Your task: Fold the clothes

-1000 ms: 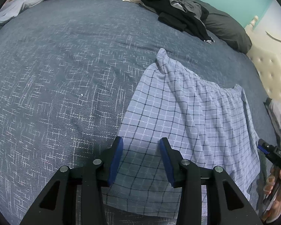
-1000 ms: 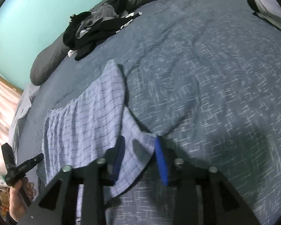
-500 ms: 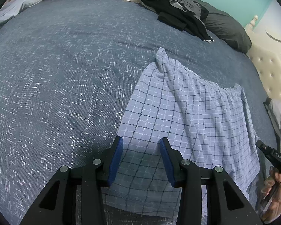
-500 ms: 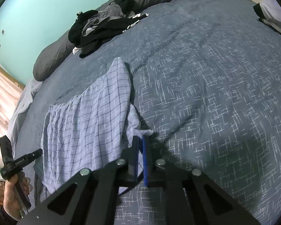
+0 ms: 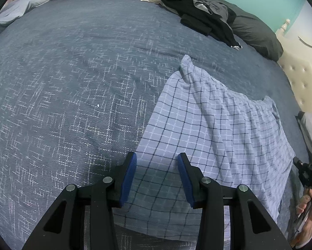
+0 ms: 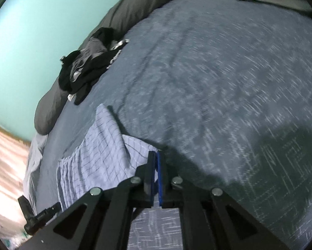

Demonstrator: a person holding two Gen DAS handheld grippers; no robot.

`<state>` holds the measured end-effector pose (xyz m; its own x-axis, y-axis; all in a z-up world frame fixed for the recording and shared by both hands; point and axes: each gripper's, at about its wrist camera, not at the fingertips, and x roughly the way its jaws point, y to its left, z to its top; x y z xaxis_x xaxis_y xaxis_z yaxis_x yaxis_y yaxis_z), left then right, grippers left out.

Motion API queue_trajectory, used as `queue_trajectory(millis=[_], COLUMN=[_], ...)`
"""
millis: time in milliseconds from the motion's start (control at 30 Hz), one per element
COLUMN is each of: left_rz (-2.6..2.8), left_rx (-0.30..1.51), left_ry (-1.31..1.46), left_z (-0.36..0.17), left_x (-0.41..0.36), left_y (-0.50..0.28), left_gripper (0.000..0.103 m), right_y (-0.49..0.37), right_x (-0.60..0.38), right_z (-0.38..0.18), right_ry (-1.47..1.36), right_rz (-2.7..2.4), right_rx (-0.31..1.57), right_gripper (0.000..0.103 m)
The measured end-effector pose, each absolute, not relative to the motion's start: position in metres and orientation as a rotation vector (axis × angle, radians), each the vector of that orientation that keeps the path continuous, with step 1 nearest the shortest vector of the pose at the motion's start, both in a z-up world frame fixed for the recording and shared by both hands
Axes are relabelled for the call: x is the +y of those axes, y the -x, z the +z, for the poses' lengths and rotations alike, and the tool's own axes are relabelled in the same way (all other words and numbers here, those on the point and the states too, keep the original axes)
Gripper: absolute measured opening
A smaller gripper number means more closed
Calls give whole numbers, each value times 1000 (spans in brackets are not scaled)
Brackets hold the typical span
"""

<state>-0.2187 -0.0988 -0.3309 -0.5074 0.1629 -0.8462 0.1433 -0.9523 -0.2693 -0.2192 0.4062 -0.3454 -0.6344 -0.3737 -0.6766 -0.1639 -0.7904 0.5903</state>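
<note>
Your right gripper (image 6: 155, 173) has just clamped the pale-blue checked cotton garment (image 5: 208, 135), lifting its corner; your left gripper (image 5: 157, 175) gapes empty above it.

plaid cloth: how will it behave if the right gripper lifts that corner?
Probably floppy: the plaid cloth lies in soft folds and gathers on the bed. Likely light, so it should trail and drape from the right gripper. The thin corner might slip from the fingers.

Left gripper (image 5: 157, 166) hovers low over the near edge of the checked cloth (image 5: 208, 129), fingers spread wide; right gripper (image 6: 154, 170) clamped on that cloth's corner, lifting it off the bed.
</note>
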Motion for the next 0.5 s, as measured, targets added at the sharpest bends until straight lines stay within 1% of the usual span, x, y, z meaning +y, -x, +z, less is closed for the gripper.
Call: queue_trajectory(millis=[233,367,500], left_rz=[2677,2659,2659], left_rx=[-484,-526,-541], left_ry=[1561,1560,1567], left_z=[-329,-329,-330], left_x=[-100,-105,-110], left_y=[218,217,214], left_gripper=[45,45,45], right_y=[215,215,219], right_x=[418,427,437], right_z=[-350,-361,-358], right_ry=[-1297,-1309,-1263], right_rz=[-2579,-2534,-2547], right_rx=[-1051,-1180,-1198], right_gripper=[2,2,2])
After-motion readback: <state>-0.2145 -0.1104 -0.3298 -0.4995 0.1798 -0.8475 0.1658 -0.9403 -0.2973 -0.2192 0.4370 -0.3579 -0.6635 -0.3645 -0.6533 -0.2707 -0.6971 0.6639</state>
